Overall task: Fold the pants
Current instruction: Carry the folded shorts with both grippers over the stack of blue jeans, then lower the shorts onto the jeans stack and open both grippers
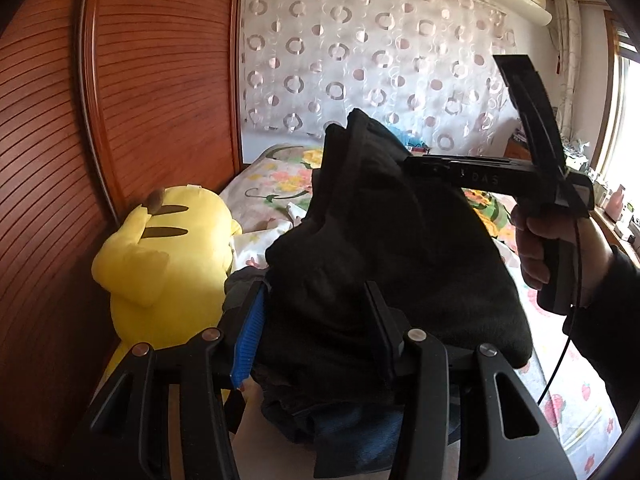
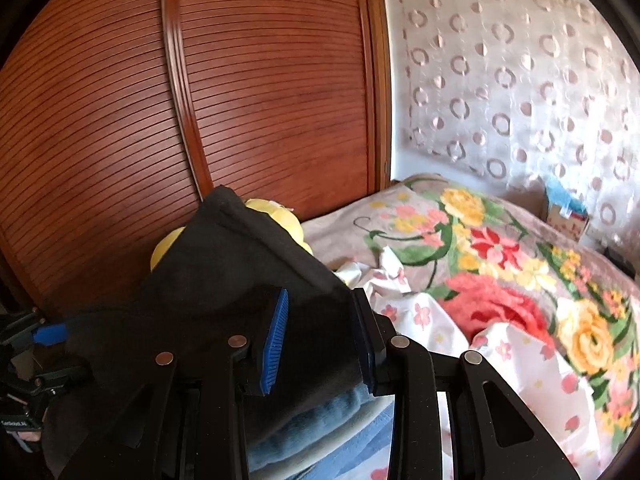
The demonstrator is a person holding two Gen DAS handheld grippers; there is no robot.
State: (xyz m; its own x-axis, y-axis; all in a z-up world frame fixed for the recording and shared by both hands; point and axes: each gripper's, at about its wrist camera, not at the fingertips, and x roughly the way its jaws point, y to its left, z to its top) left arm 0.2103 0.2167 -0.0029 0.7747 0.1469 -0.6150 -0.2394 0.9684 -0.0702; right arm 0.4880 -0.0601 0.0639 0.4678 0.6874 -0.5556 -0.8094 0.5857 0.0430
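Observation:
The black pants (image 1: 384,248) hang in a thick bunch, held up off the bed by both grippers. My left gripper (image 1: 316,328) is shut on the bunched cloth, its blue pad (image 1: 248,344) pressed against it. My right gripper (image 2: 320,340) is shut on another part of the pants (image 2: 224,276), with a blue pad (image 2: 276,340) on the left. In the left wrist view the right gripper (image 1: 404,160) shows at the upper right, held by a hand and clamped on the cloth's top edge. Blue lining (image 2: 312,428) shows under the black cloth.
A flowered bedspread (image 2: 500,264) covers the bed below. A yellow plush toy (image 1: 168,256) sits at the bed's left beside a slatted wooden wardrobe (image 1: 152,80). A circle-patterned curtain (image 1: 380,52) hangs behind. A shelf with small items (image 1: 616,204) is by the window on the right.

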